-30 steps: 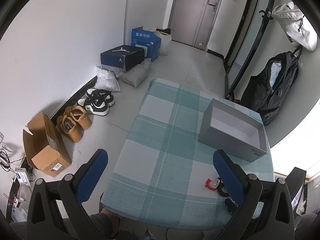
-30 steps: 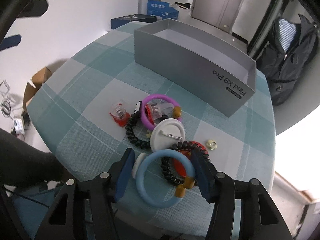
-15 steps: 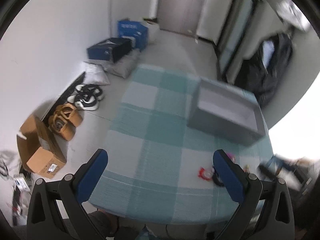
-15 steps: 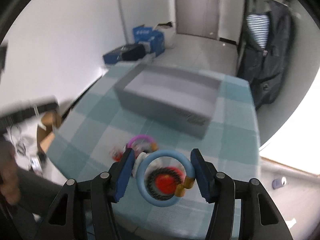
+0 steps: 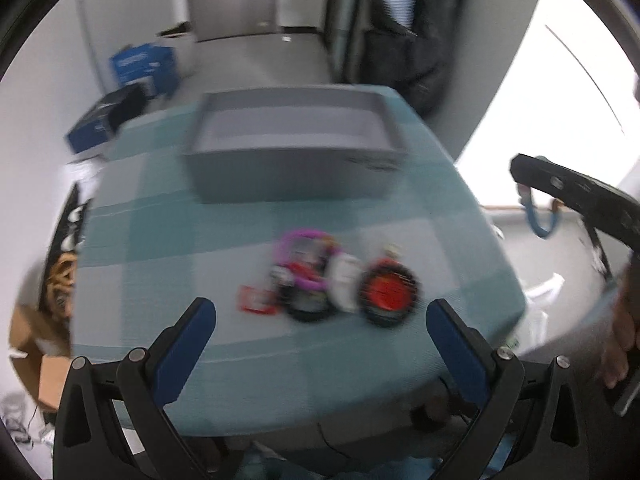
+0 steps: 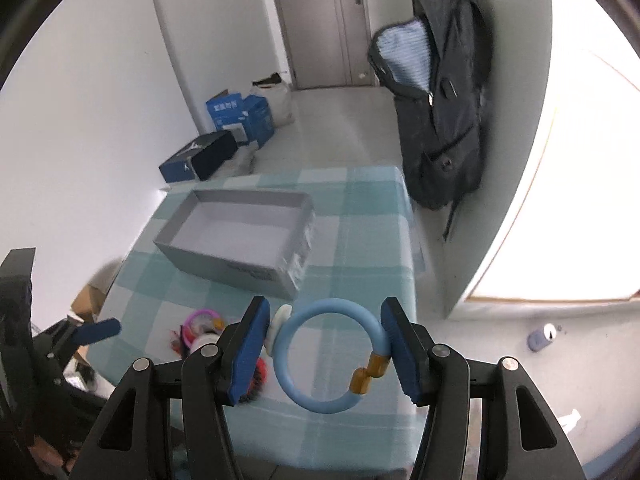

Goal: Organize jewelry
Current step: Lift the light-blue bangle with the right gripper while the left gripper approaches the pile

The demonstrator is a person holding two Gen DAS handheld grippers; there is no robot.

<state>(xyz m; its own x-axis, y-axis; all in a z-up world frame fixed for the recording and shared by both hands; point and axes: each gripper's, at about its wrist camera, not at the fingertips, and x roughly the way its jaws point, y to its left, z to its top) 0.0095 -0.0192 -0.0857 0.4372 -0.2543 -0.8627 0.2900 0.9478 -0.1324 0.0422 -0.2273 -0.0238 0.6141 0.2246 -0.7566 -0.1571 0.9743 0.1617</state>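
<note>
- Bangle (image 6: 326, 356): blue ring w/ amber beads, clamped across its width by right gripper (image 6: 324, 350), held above table (image 6: 360, 216), short of grey box (image 6: 236, 236).
- Risk: pads touch only the curved rim, so ring could pivot or pop out en route; a white piece at the left pad may shift the grip.
- Left gripper (image 5: 320, 340): fingers wide, empty, above jewelry pile (image 5: 332, 280); view blurred, so a descent could scatter the pile.
</note>
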